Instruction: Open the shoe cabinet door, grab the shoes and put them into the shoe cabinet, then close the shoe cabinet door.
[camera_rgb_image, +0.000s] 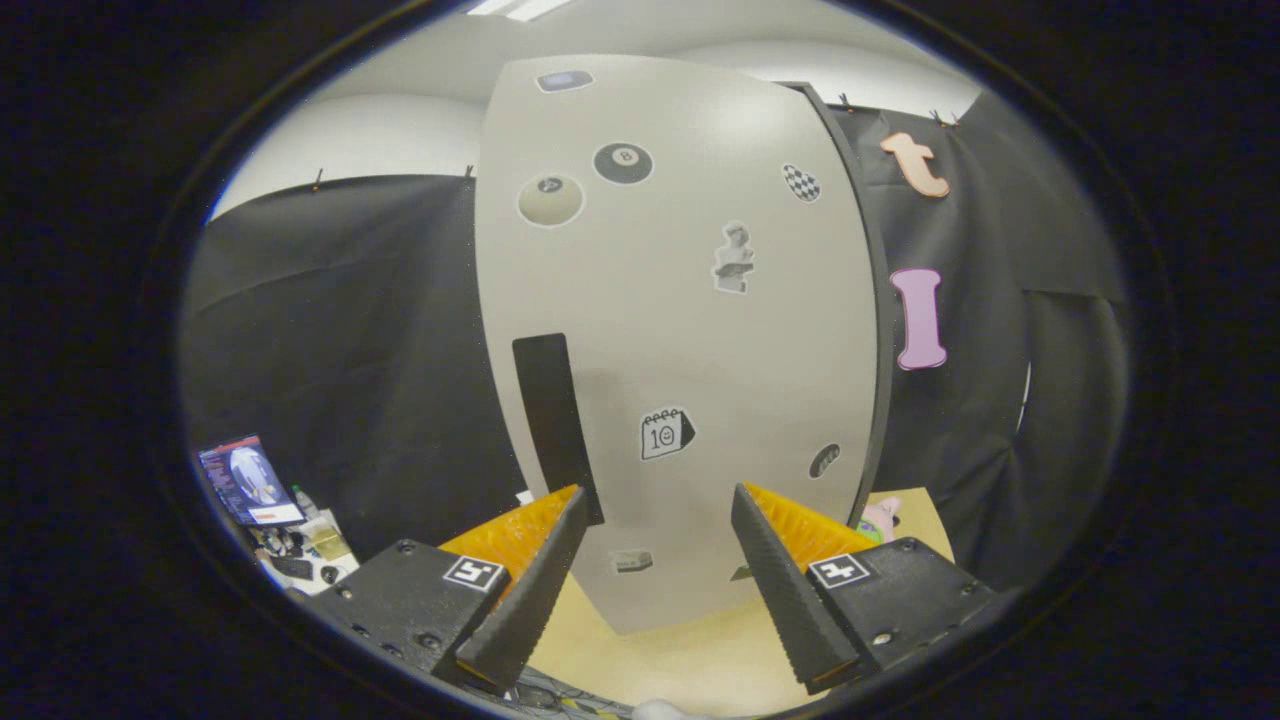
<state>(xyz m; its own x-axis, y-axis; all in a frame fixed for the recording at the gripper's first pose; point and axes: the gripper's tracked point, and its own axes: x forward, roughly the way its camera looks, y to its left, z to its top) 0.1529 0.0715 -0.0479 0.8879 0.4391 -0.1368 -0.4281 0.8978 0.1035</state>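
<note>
The shoe cabinet door (680, 330) stands right ahead of the gripper (655, 520) and blocks the way forward. Its jaws are spread wide with nothing between them, the black handle strip (555, 425) just past the left one. Bare worktop (670, 650) lies below.

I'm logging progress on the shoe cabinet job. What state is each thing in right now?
Cabinet door: shut, standing upright just beyond the fingers.
Black handle: untouched, just beyond the left finger.
Tool: open, fingers spread wide, holding nothing.
Pink item: lying on the wooden surface, mostly hidden behind the right finger.
</note>
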